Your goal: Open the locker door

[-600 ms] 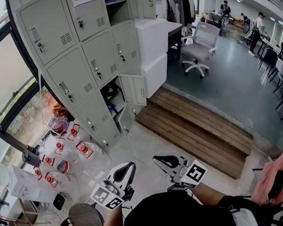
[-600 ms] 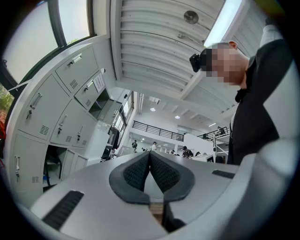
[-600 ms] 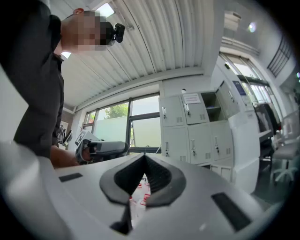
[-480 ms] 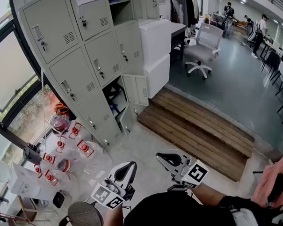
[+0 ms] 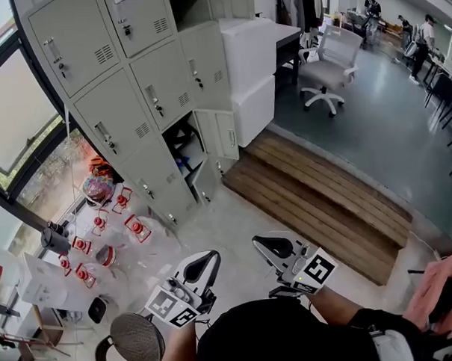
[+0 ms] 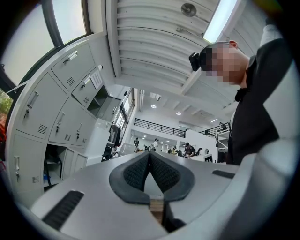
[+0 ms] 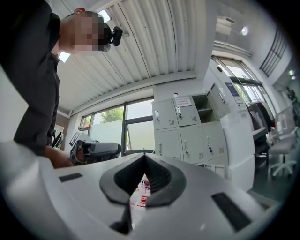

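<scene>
The grey locker bank [image 5: 125, 91] fills the upper left of the head view, most of its doors shut with small handles. One low compartment [image 5: 181, 143] gapes dark, with narrow doors [image 5: 225, 135] ajar beside it. My left gripper [image 5: 202, 264] and right gripper [image 5: 271, 245] hover low near my body, well short of the lockers, both shut with nothing between the pads. The lockers [image 6: 51, 117] stand far left beyond the closed tips of the left gripper [image 6: 150, 153]. The lockers [image 7: 187, 133] rise behind the right gripper [image 7: 144, 156], its pads pressed together.
Bottled water with red labels [image 5: 101, 237] lies on the floor by the lockers. White cabinets [image 5: 249, 70] adjoin the lockers; a wooden step [image 5: 317, 202] and an office chair [image 5: 327, 65] lie to the right. A round stool [image 5: 136, 341] stands by my left side. People stand far back.
Only the head view has shifted a little; both grippers keep their places near my body and stay shut.
</scene>
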`<state>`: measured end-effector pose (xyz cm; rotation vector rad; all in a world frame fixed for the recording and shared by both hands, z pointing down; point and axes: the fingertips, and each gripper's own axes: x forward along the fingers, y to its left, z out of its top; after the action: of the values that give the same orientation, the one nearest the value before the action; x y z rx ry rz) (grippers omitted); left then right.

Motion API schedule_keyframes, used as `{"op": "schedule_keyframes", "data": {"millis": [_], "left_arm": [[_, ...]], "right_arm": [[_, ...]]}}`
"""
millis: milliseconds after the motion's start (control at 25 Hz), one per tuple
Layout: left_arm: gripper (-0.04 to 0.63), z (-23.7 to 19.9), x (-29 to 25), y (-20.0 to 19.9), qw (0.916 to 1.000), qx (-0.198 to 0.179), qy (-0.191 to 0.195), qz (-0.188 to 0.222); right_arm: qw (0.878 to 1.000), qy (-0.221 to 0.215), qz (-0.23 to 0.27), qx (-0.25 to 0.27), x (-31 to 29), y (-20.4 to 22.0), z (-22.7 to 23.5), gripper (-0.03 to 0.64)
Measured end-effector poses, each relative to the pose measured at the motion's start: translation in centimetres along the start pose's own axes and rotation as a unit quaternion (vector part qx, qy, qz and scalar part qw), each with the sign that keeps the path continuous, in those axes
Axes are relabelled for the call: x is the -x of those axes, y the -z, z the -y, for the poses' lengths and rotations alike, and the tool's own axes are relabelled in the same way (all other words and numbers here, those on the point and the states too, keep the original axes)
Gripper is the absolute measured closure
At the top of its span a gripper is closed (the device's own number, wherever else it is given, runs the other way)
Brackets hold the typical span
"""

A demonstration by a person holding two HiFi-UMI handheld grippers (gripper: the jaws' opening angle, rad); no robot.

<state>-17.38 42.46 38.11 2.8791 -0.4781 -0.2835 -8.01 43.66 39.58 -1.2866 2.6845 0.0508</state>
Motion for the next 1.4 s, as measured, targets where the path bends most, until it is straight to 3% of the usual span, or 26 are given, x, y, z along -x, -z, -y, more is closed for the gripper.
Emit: {"op": "schedule_keyframes", "data": {"millis": [320, 800, 1040, 1400], "left_arm": [[0.578, 0.1, -1.3, 2.0, 0.9997, 0.002, -0.017, -0.016], [0.578, -1.6, -1.9, 4.1, 0.9983, 0.02, -0.04, -0.037], [0.578, -6.5, -4.2, 4.4, 0.9984, 0.03, -0.03, -0.036], [0.578, -15.0, -9.9, 3.9, 0.9981, 0.059, -0.013, -0.011]], "right_arm": [[0.998, 0.026, 0.04, -0.031, 2.9, 0.9, 2.3, 0.604], [0.997, 0.018, 0.033, -0.068, 2.5, 3.1, 5.2, 0.604], [0.996, 0.049, 0.045, -0.056, 1.0, 3.5, 8.6, 0.604], [0.996, 0.081, 0.009, -0.038, -2.9, 4.1, 16.4, 0.604]]}}
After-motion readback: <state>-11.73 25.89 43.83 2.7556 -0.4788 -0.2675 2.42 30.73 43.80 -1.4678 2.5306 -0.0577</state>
